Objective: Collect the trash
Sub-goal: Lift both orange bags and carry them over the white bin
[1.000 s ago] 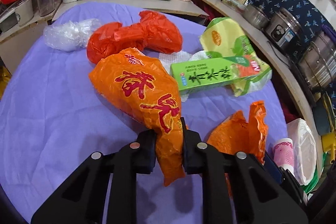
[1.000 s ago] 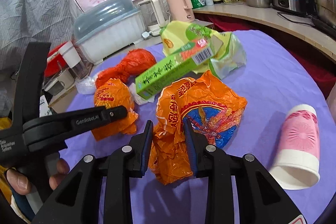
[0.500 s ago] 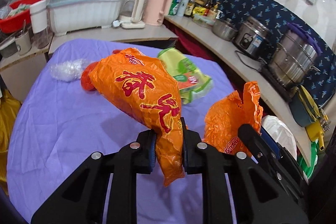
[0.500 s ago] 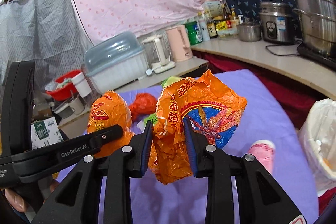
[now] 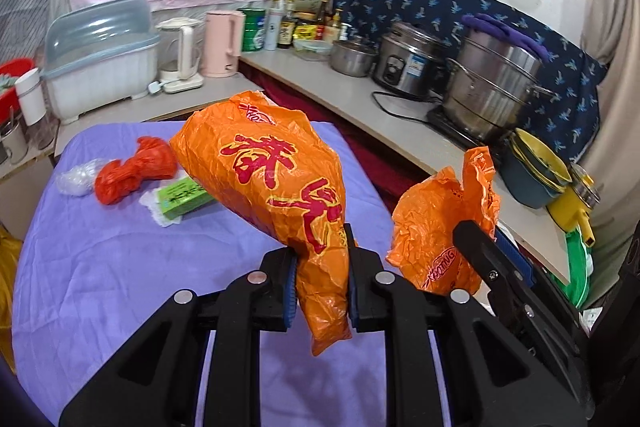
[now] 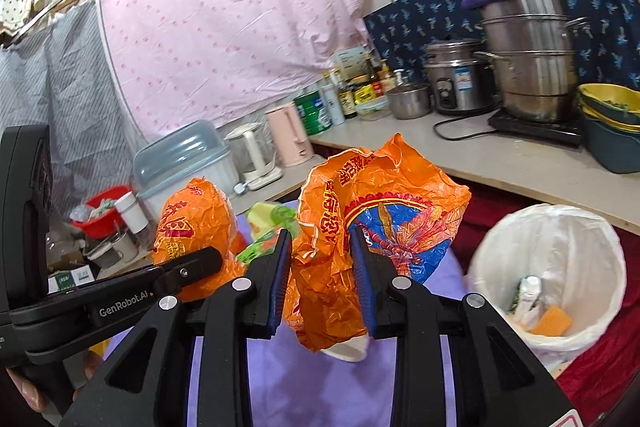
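On the left of the left wrist view, a clear crumpled plastic wrapper (image 5: 76, 177) lay at the far edge of the purple tablecloth (image 5: 100, 259), touching a knotted red bag (image 5: 134, 171). Just right of that bag sat a green box (image 5: 184, 197) on a scrap of white paper. Nearer the middle, the left tongs (image 5: 320, 277) were clamped almost shut on the narrow tail of an orange bag with red lettering (image 5: 272, 179), which hung clear of the cloth. To its right a second orange bag (image 5: 440, 223) was in the air beside the first, pinched by the black arm of the right tongs (image 5: 500, 267). Past it, along the counter (image 5: 360, 107), stood a steel pot (image 5: 496, 87) and stacked bowls (image 5: 536, 167).

In the right wrist view, the left tongs (image 6: 192, 263) came in from the left edge with their orange bag (image 6: 196, 223), a person's fingers (image 6: 24, 391) just showing at the lower corner. In the middle the right tongs (image 6: 320, 279) were closed partway, both pads pressed into the crumpled neck of the orange bag with a dragonfly print (image 6: 380, 219), which was lifted off the table. Below that bag the rim of a paper cup (image 6: 348, 351) showed on the cloth. At the right stood a bin lined with white plastic (image 6: 560, 247), lower than the table edge, holding a yellow sponge (image 6: 552, 321) and other scraps.
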